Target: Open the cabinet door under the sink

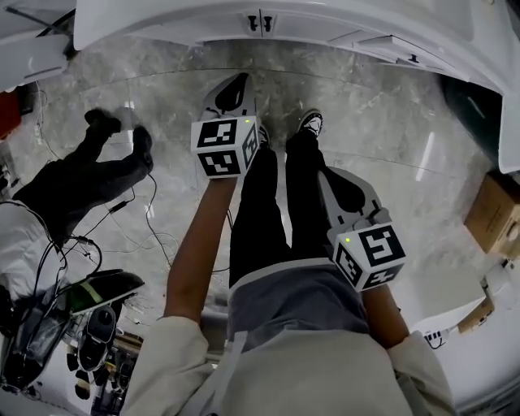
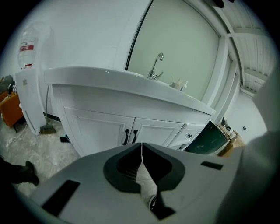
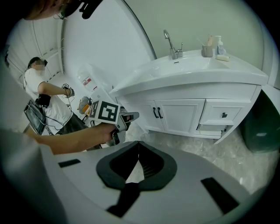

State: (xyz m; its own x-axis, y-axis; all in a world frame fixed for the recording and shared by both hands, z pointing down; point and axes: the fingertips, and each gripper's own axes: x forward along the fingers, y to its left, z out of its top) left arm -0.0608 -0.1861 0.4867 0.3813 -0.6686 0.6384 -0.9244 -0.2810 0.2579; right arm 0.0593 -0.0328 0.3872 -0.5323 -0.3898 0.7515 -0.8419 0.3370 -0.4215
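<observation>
The white sink cabinet point(image 2: 100, 127) stands ahead with both doors closed. Two black handles point(image 2: 130, 136) sit side by side where the doors meet. They show again at the top of the head view as handles point(image 1: 260, 23) and in the right gripper view as handles point(image 3: 156, 113). My left gripper point(image 1: 236, 83) is held out in front of my legs, short of the cabinet, its jaws shut on nothing point(image 2: 141, 145). My right gripper point(image 1: 341, 183) hangs lower and further back at my right thigh, also shut and empty point(image 3: 139, 143). The left gripper point(image 3: 127, 117) is visible from the right one.
A tap point(image 2: 155, 65) and small toiletries point(image 3: 214, 47) sit on the basin top. Right of the doors are drawers point(image 3: 223, 113) and a dark green bin point(image 2: 205, 138). A water dispenser point(image 2: 28, 83) and broom point(image 2: 46, 127) stand left. Another person point(image 1: 89, 166) and cables occupy the left floor; a cardboard box point(image 1: 494, 213) lies right.
</observation>
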